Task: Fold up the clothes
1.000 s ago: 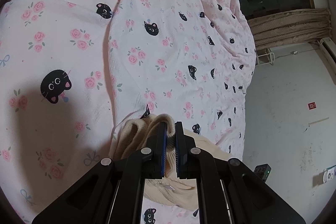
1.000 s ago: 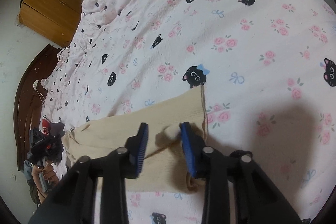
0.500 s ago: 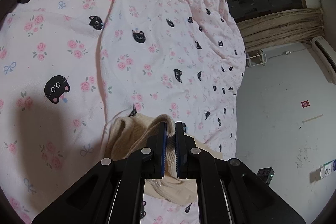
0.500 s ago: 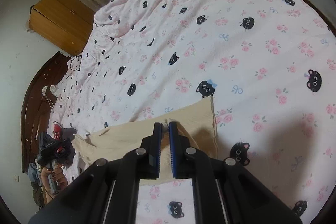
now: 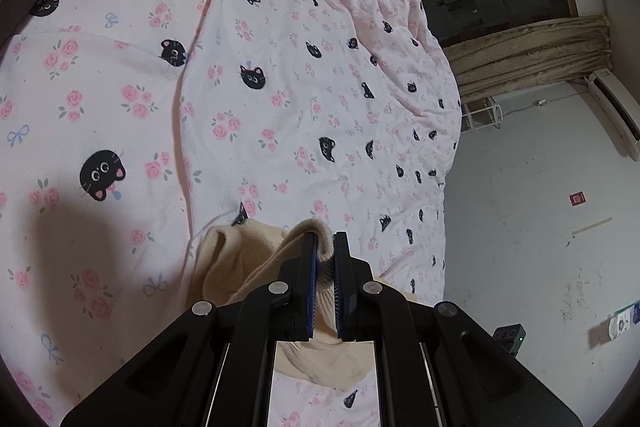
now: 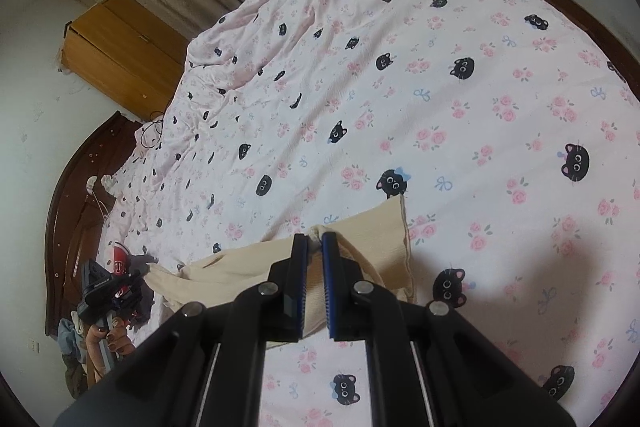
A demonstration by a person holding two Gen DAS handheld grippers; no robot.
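A cream knit garment (image 6: 360,239) lies on a pink bedspread (image 6: 440,87) printed with black cats and roses. My right gripper (image 6: 315,239) is shut on a pinch of its cloth near the hemmed end and lifts it slightly. My left gripper (image 5: 324,241) is shut on a ribbed edge of the same garment (image 5: 224,263), which bunches up to the left of the fingers. The other gripper (image 6: 106,287), held in a hand, shows at the garment's far left end in the right wrist view.
A wooden cabinet (image 6: 120,55) and dark headboard (image 6: 68,195) stand beyond the bed. A window with curtains (image 5: 532,55) and a white wall (image 5: 540,227) lie past the bed's far edge. The bedspread has folds and ridges (image 5: 188,99).
My right gripper closed on the garment's cloth and rose with it. My left gripper stayed shut on the ribbed edge and shifted little.
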